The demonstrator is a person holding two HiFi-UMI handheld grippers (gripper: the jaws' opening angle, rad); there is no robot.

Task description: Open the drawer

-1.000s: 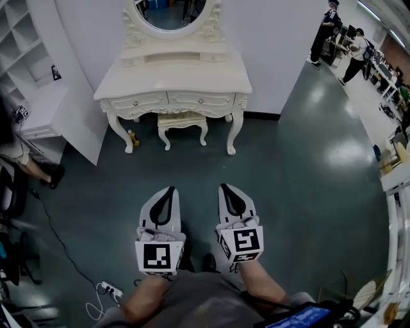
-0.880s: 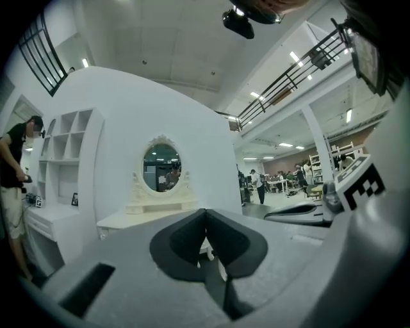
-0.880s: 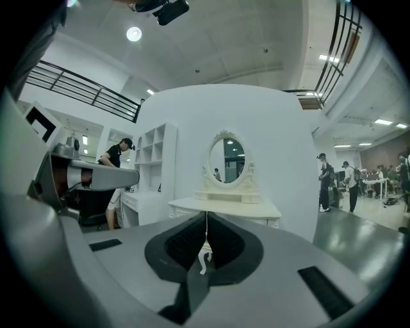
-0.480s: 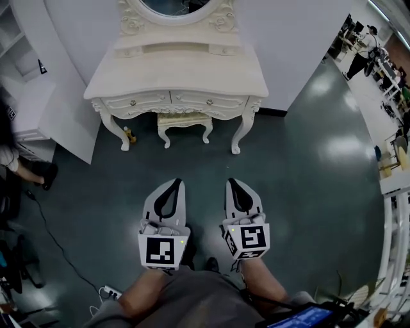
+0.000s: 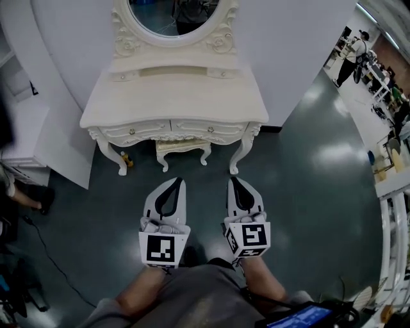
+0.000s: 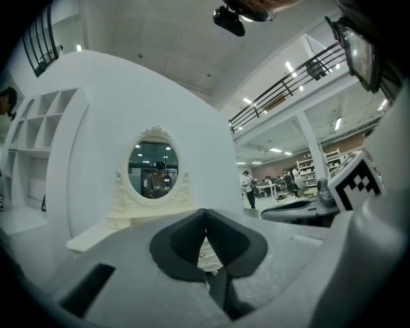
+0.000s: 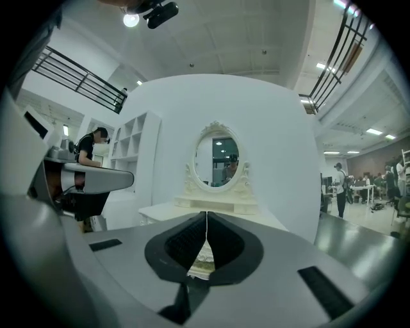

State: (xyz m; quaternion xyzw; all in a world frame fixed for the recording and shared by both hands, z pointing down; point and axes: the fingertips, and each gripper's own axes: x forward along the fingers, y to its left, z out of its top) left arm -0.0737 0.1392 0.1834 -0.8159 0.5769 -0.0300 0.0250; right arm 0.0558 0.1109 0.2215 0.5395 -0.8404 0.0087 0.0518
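A cream dressing table (image 5: 173,96) with an oval mirror (image 5: 173,16) stands against the white wall. Under its top are two shut drawers side by side, a left drawer (image 5: 134,131) and a right drawer (image 5: 208,129), each with a small knob. My left gripper (image 5: 176,181) and right gripper (image 5: 232,180) are held side by side over the floor, short of the table and touching nothing. Both are shut and empty. The left gripper (image 6: 205,211) and the right gripper (image 7: 206,214) point level at the mirror (image 7: 218,160) and the table's front.
A matching stool (image 5: 182,147) is tucked under the table. A small bottle (image 5: 127,160) stands by the table's left leg. White shelving (image 5: 22,115) is at the left, with a person's leg (image 5: 25,195) beside it. People (image 5: 352,51) stand far right.
Both grippers, still shut, have come forward with the person. The dressing table now looks larger and nearer, and its front legs stand just ahead of the jaw tips.
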